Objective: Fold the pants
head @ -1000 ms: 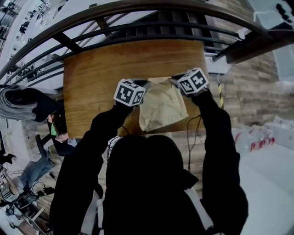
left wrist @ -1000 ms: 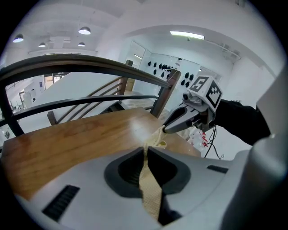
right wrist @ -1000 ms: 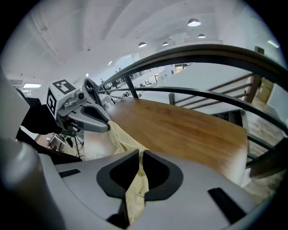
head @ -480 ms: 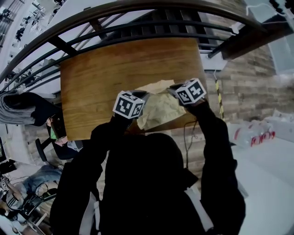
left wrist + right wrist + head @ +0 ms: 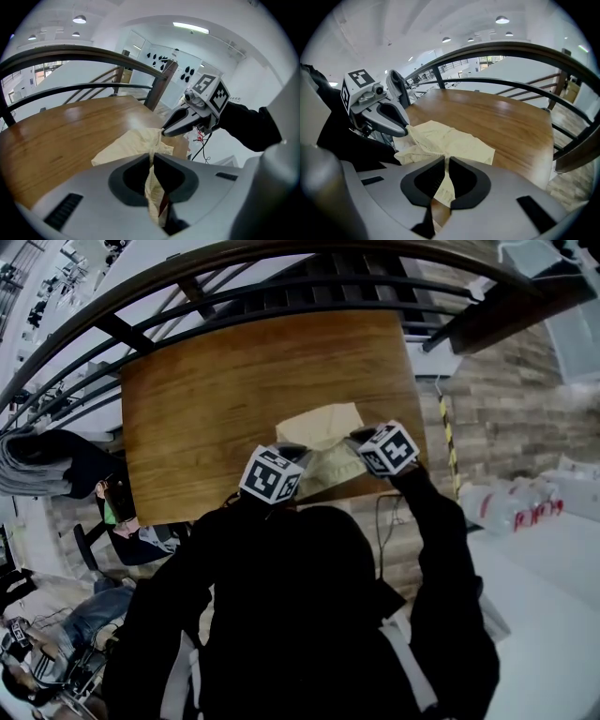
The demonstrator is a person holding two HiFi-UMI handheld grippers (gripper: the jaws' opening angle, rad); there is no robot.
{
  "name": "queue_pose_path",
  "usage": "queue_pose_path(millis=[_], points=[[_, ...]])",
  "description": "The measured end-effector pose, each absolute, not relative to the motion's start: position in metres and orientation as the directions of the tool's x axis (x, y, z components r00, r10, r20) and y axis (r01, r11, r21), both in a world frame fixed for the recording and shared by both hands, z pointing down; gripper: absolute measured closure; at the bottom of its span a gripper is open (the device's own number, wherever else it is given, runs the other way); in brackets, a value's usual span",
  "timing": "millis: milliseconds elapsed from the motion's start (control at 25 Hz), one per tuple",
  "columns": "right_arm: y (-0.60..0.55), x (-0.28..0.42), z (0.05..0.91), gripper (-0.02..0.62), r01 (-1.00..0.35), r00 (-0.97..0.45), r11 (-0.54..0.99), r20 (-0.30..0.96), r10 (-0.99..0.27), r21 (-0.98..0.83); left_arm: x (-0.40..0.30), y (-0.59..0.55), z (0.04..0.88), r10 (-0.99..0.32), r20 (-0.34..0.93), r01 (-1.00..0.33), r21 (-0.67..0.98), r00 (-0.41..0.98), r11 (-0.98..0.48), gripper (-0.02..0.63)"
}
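Pants [image 5: 323, 432] rest on a wooden table [image 5: 206, 399] beside a railing [image 5: 511, 46]; left tool [image 5: 152, 161] and right tool [image 5: 446, 169] each pinch them.

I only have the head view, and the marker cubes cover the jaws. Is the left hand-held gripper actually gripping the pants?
Observer: Yes. The left gripper view shows the left hand-held gripper shut on a bunched edge of the pants.
Operator: And the right one?
Observer: The right hand-held gripper also pinches a fold of the cloth between its jaws.
Operator: Is all of the cloth off the table?
Observer: No. In the right gripper view the far end lies flat on the table. Only the near edge gathers up into the jaws.
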State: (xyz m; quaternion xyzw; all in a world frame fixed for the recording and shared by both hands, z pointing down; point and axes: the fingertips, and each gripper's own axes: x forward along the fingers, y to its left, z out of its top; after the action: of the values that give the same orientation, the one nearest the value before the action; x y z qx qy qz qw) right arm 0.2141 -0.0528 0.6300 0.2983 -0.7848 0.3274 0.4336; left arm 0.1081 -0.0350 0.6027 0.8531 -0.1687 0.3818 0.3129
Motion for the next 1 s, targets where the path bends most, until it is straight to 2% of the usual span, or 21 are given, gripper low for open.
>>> queue_pose_path(millis=[400,520,840,920,1000], points=[[-0.013,0.205,0.635,0.568,-0.732,-0.437,0.625,0.891,-0.126,-0.271,0.114,0.012,0.616,0.06,0.786,-0.461,0.421,0.615,-0.782,0.575],[0.0,0.215,0.652,0.568,-0.739,-0.391,0.627,0.914,-0.103,-0.246,0.116,0.023,0.625,0.087,0.797,-0.454,0.425,0.597,-0.783,0.575],[0.016,0.218,0.675,0.568,-0.757,-0.349,0.614,0.932,-0.091,-0.224,0.113,0.037,0.649,0.096,0.832,-0.461,0.394,0.547,-0.795,0.575],[0.021,0.22,0.677,0.562,-0.756,-0.347,0.614,0.935,-0.079,-0.228,0.115,0.044,0.649,0.123,0.826,-0.45,0.417,0.55,-0.79,0.555],[0.025,0.217,0.675,0.526,-0.742,-0.372,0.621,0.926,-0.07,-0.251,0.119,0.051,0.644,0.158,0.806,-0.428,0.455,0.57,-0.781,0.526]])
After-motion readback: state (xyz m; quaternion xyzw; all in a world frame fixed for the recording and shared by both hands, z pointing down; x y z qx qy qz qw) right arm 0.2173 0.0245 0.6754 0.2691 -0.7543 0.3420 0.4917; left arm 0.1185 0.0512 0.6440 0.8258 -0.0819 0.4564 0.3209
